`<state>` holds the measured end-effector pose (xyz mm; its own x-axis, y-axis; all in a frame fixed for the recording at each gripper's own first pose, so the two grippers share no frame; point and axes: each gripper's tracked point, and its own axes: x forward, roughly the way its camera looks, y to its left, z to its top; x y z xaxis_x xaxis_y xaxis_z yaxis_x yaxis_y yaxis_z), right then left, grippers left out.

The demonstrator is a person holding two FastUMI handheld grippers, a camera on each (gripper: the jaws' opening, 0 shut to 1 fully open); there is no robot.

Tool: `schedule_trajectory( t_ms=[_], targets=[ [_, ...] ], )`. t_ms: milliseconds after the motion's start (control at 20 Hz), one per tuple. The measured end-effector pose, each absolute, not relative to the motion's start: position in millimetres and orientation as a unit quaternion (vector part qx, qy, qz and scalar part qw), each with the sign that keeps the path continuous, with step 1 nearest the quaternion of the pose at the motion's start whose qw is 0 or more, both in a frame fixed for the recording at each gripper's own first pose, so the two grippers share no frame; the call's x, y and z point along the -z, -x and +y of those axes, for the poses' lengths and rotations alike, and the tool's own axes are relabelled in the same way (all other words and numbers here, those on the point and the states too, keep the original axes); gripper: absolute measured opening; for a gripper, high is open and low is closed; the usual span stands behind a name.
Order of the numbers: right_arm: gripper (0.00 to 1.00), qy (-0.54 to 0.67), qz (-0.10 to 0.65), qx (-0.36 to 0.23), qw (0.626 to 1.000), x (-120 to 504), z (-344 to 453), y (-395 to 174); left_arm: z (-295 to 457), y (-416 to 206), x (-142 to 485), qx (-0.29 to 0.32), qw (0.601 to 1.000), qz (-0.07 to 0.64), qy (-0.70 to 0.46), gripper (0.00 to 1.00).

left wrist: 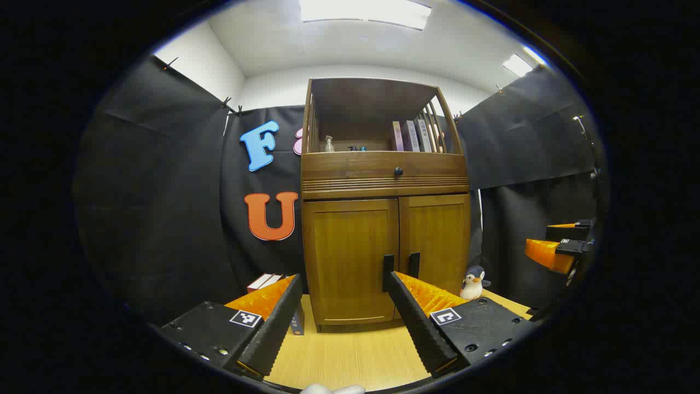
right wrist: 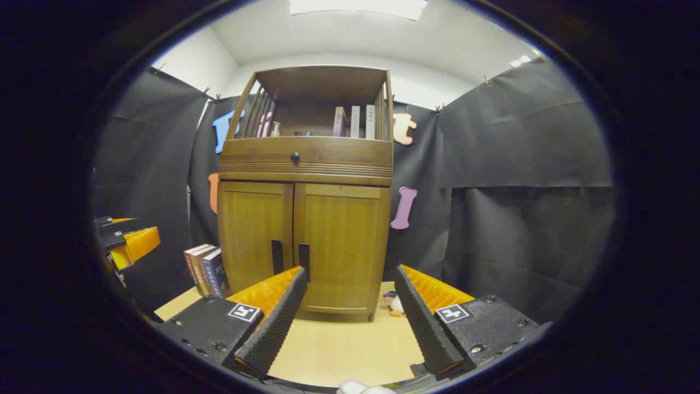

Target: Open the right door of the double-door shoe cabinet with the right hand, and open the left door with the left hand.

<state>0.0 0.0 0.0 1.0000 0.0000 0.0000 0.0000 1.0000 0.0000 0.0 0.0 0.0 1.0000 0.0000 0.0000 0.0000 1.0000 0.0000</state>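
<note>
Shoe cabinet (left wrist: 383, 241): one, standing at the back of the worktop (left wrist: 350, 355); two doors, both closed.
Door handles: two, the left handle (left wrist: 388, 267) and right handle (left wrist: 414, 264) upright, side by side at the centre seam.
Drawer knob (left wrist: 398, 172): one.
Left claw (left wrist: 342, 284): fingers apart, empty, short of the doors.
Right claw (right wrist: 350, 276): fingers apart, empty.
Penguin toy (left wrist: 473, 282): one, right of the cabinet.
Books (right wrist: 206, 269): three, left of it.

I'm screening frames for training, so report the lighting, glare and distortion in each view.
Left gripper view: ceiling lights blown out, cabinet sharp and evenly lit, edges bowed by the fisheye. Right gripper view: similar even light, cabinet sharp, sides leaning inward toward the top.
</note>
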Motion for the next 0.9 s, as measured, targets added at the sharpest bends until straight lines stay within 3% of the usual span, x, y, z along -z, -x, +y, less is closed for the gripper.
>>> schedule_trajectory(
  t_ms=[250, 300, 350, 400, 600, 650, 900],
  targets=[
    [1.00, -0.002, 0.006, -0.010, 1.000, -1, 0, 0, 11, 2, 8, -0.007, 1.000, 0.007, 0.017, 0.96],
    [1.00, -0.002, 0.008, -0.013, 1.000, -2, -1, -2, 11, 1, 6, -0.008, 1.000, 0.006, 0.016, 1.00],
    [1.00, -0.002, 0.007, -0.015, 1.000, -3, -2, -4, 14, 0, 6, -0.011, 1.000, 0.005, 0.012, 0.96],
    [1.00, -0.002, 0.008, -0.018, 1.000, -3, -2, -3, 14, -1, 5, -0.014, 1.000, 0.005, 0.007, 1.00],
    [1.00, -0.004, 0.009, -0.030, 0.999, -3, -3, -10, 7, -7, 3, -0.021, 1.000, 0.005, 0.005, 0.96],
    [1.00, -0.004, 0.009, -0.033, 0.999, -3, -3, -13, 6, -8, 3, -0.025, 1.000, 0.005, 0.004, 1.00],
    [1.00, -0.002, 0.022, -0.049, 0.999, 3, -5, -52, -1, -19, 2, -0.030, 1.000, 0.006, 0.003, 0.96]
  ],
)
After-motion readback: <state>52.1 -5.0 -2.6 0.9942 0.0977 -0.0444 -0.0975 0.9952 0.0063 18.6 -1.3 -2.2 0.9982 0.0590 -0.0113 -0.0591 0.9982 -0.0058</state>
